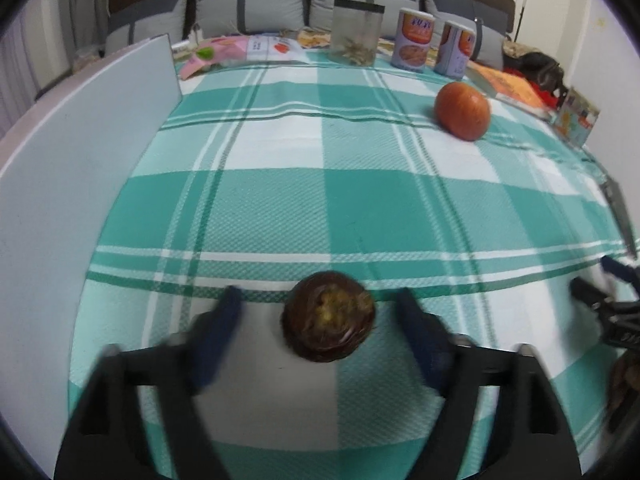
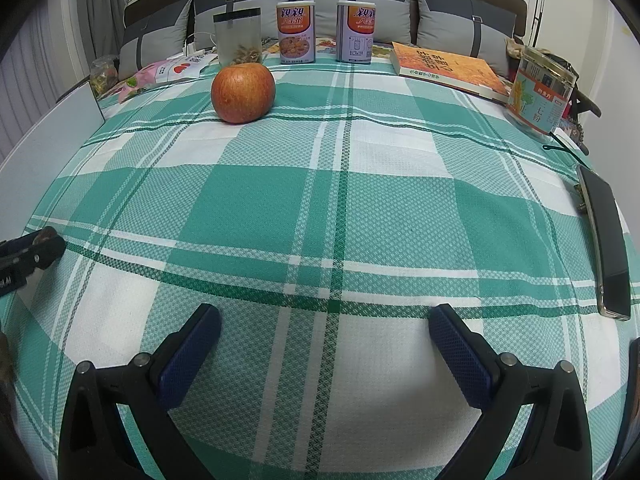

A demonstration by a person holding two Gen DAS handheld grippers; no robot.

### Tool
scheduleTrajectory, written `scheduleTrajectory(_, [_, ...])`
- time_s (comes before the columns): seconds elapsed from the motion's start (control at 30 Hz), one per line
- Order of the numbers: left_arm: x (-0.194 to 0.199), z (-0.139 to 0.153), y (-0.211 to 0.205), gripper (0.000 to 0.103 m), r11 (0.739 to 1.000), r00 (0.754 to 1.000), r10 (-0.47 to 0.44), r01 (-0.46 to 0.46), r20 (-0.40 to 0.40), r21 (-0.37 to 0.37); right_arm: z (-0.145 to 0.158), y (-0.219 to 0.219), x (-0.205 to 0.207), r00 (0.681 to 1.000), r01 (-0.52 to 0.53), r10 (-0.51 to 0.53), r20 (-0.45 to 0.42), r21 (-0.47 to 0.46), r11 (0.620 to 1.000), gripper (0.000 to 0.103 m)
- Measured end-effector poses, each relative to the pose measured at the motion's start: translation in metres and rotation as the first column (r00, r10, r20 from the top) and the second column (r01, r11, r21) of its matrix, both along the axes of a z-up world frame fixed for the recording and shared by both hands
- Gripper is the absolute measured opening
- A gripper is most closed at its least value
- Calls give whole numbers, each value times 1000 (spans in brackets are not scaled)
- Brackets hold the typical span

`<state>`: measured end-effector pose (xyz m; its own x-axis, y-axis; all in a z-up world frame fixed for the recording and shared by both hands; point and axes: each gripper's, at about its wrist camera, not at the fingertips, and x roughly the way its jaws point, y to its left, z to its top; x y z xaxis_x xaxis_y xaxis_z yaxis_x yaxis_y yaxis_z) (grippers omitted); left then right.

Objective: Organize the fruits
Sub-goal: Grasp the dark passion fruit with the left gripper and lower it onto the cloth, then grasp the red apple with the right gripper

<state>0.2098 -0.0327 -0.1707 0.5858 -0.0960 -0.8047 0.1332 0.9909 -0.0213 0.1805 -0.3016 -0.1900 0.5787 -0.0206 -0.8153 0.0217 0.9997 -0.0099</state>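
A dark brown mangosteen (image 1: 329, 317) lies on the green-and-white checked cloth between the blue pads of my left gripper (image 1: 320, 300); the jaws stand wide, not touching it. A red apple (image 1: 463, 111) sits far right on the cloth; it shows in the right wrist view (image 2: 243, 93) at the far left. My right gripper (image 2: 325, 316) is open and empty above bare cloth. Its fingers (image 1: 612, 292) appear at the left view's right edge, and the left gripper's fingertip (image 2: 36, 246) at the right view's left edge.
Two snack cans (image 2: 296, 32) (image 2: 356, 31), a clear bag (image 2: 238, 36), an orange book (image 2: 446, 66) and a jar (image 2: 540, 90) line the far side. A phone (image 2: 606, 240) lies at the right edge. A white board (image 1: 60, 208) stands left.
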Motion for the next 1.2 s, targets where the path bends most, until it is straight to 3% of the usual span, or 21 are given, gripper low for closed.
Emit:
scheduleTrajectory(0.2, [0,-4,1,94,1000,1000,15,-15,12,17,0,0,0,1000,0,0,0,0,1000,103])
scheduleTrajectory(0.47, [-1,-5,-1,96,1000,1000,19,-20,14,24,1,0,1,1000,11,-11,-12,5,1000,103])
scheduleTrajectory(0.53, [-1,-5,0,96,1000,1000,19,-20,14,25,7,0,9,999,43,-42,-20,43,998,103])
scheduleTrajectory(0.73, [0,-5,0,96,1000,1000,19,-19,14,24,40,23,88,997,-29,18,70,163,986,103])
scheduleTrajectory(0.9, [0,-5,0,96,1000,1000,19,-19,14,24,41,50,166,995,-66,58,79,99,993,103])
scheduleTrajectory(1.03, [0,-5,0,96,1000,1000,19,-19,14,24,30,65,205,998,-68,68,7,83,994,102])
scheduleTrajectory(1.13, [0,-5,0,96,1000,1000,19,-19,14,24,20,64,218,997,-62,65,-34,80,995,92])
scheduleTrajectory(1.17, [-1,-5,0,96,1000,1000,19,-19,14,24,17,63,222,997,-56,61,-55,82,995,76])
scheduleTrajectory(1.2, [-1,-5,0,96,1000,1000,19,-19,14,24,15,61,224,995,-54,62,-72,112,992,68])
